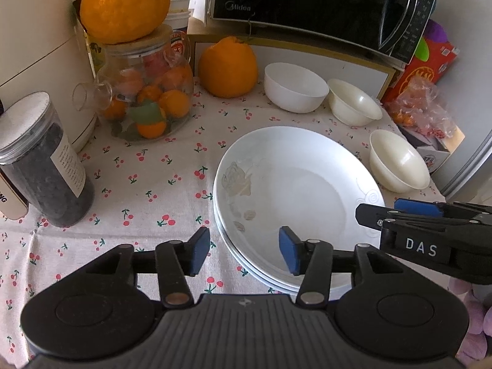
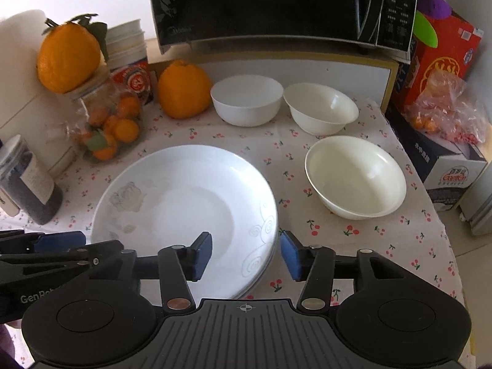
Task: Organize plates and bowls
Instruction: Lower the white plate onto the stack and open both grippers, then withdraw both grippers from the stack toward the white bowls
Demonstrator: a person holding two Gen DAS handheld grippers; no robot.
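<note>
A stack of white plates [image 1: 295,190] [image 2: 184,203] lies on the cherry-print cloth. Three bowls stand apart behind and right of it: a white bowl [image 1: 295,87] [image 2: 247,100], a cream bowl [image 1: 353,101] [image 2: 319,107] and a nearer cream bowl [image 1: 398,161] [image 2: 355,176]. My left gripper [image 1: 244,253] is open and empty above the stack's near left rim. My right gripper [image 2: 246,255] is open and empty above the stack's near right rim; it also shows in the left wrist view [image 1: 409,212].
A microwave [image 1: 323,6] sits on a shelf at the back. A glass jar of oranges [image 1: 144,92], a large orange [image 1: 227,67], a dark canister [image 1: 43,163] and a white appliance [image 1: 37,55] stand left. A red box [image 2: 446,58] and a bagged snack [image 2: 446,113] are right.
</note>
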